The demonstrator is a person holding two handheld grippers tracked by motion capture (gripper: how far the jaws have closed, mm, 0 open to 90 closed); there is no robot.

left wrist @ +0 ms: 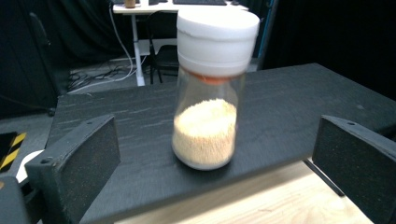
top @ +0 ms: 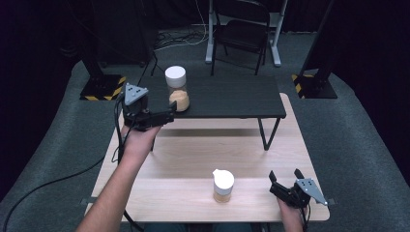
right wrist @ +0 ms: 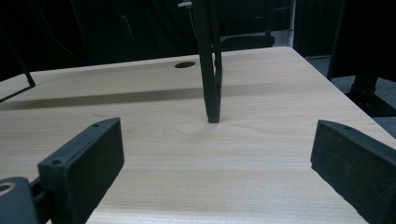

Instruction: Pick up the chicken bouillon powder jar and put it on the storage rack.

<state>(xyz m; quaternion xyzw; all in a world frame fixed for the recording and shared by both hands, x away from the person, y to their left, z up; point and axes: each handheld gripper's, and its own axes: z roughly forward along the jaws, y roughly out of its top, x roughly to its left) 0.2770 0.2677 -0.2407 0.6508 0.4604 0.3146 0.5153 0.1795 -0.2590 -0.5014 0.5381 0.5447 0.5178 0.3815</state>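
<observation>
A clear glass jar [top: 177, 89] with a white lid and tan powder in its lower part stands near the left front of a black raised shelf [top: 227, 96]. In the left gripper view the jar [left wrist: 209, 93] is upright straight ahead, beyond the jaw tips. My left gripper [top: 162, 117] is open just left of and in front of the jar, not touching it. A smaller white-lidded jar [top: 223, 185] with tan powder stands on the wooden table [top: 193, 159] near the front. My right gripper [top: 285, 177] is open to that jar's right, its jaws empty.
The shelf stands on thin black legs; one leg [right wrist: 211, 65] rises from the tabletop right ahead of my right gripper. A round hole [right wrist: 185, 64] marks the table beyond it. A black chair [top: 241, 34] and stand bases with yellow-black stripes [top: 104, 89] sit on the grey floor.
</observation>
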